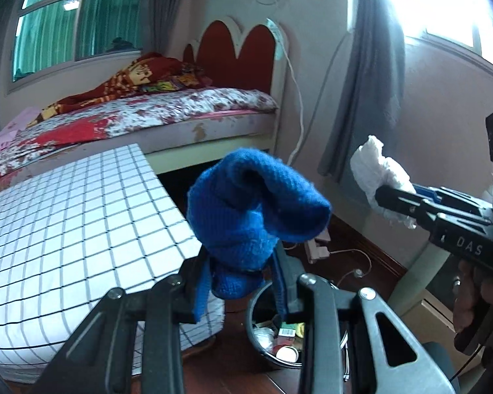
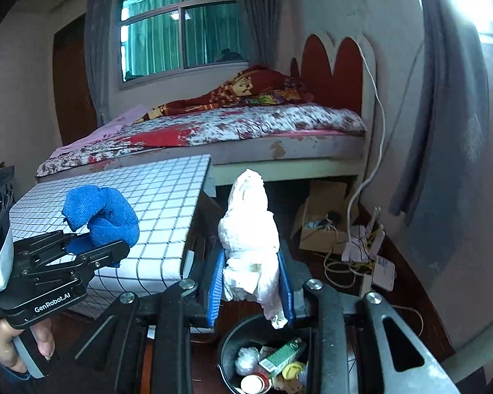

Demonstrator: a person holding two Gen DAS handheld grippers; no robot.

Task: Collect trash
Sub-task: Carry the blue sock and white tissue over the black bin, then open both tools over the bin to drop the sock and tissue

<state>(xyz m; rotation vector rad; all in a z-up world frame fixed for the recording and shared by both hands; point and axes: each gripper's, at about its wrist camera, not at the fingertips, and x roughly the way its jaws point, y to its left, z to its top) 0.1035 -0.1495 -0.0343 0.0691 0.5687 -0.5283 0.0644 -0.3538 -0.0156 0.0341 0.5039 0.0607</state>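
Note:
My left gripper [image 1: 243, 290] is shut on a bunched blue knitted cloth [image 1: 253, 210], which also shows at the left of the right wrist view as the blue cloth [image 2: 105, 216] in the left gripper [image 2: 102, 249]. My right gripper [image 2: 251, 289] is shut on a crumpled white tissue wad [image 2: 253, 236]; the left wrist view shows that white wad [image 1: 378, 170] in the right gripper [image 1: 383, 198] at the right. Both held things hang above a black trash bin [image 2: 228, 341] on the floor, partly hidden by the grippers, with cartons and wrappers inside; the bin [image 1: 254, 298] sits just below the left fingers.
A low table with a white grid-pattern cover [image 2: 154, 203] stands left of the bin. Behind is a bed [image 2: 246, 131] with a red headboard. A cardboard box [image 2: 322, 223], power strips and tangled cables [image 2: 368, 256] lie on the dark wooden floor at the right, by a grey curtain [image 2: 450, 131].

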